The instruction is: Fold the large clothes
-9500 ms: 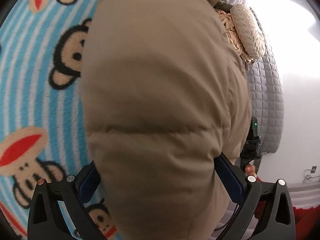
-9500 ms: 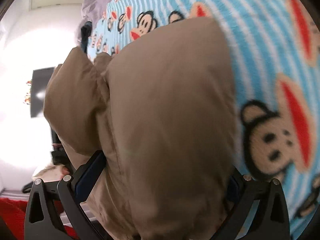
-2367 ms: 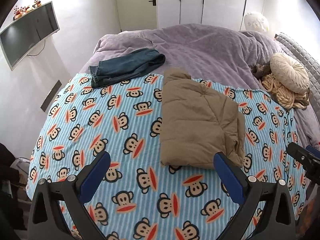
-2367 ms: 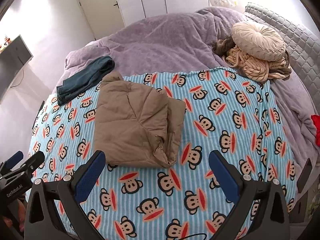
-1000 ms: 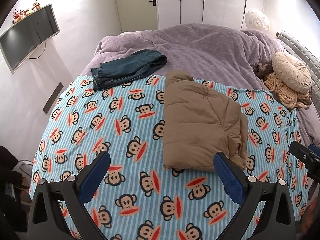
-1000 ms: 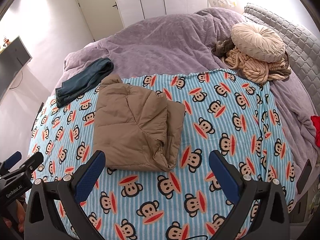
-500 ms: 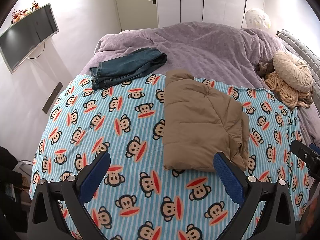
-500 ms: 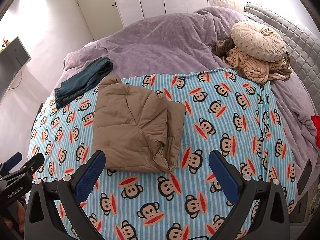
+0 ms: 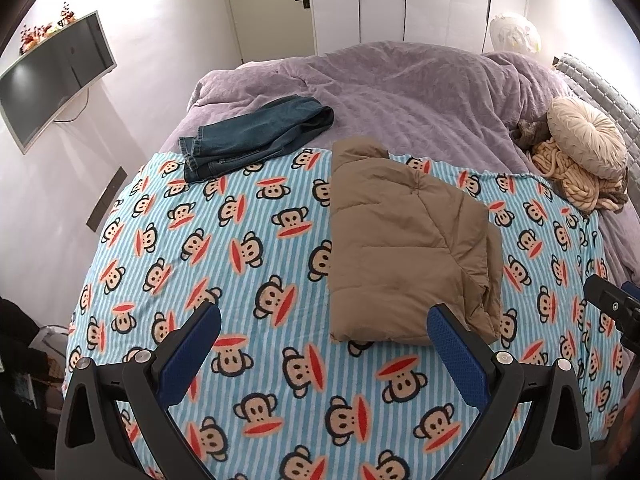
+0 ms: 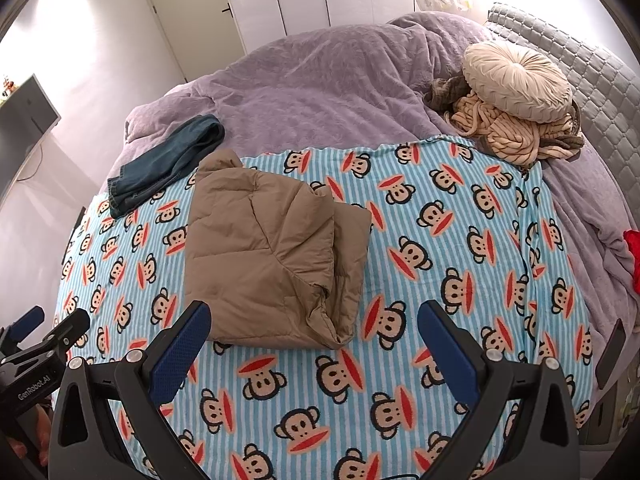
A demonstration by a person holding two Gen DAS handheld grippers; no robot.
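Above the folded jacket point(image 9: 404, 248), both grippers' fingers point(image 9: 188, 352) spread, empty.

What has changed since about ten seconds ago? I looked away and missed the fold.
Both grippers, left and right, let go of the tan puffer jacket and drew back; it now lies folded on the monkey blanket. Jaws open, empty. In the last seconds, jacket and jeans stayed put.

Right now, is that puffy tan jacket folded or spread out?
Folded: the puffy tan jacket lies as a compact layered rectangle on the monkey-print blanket.
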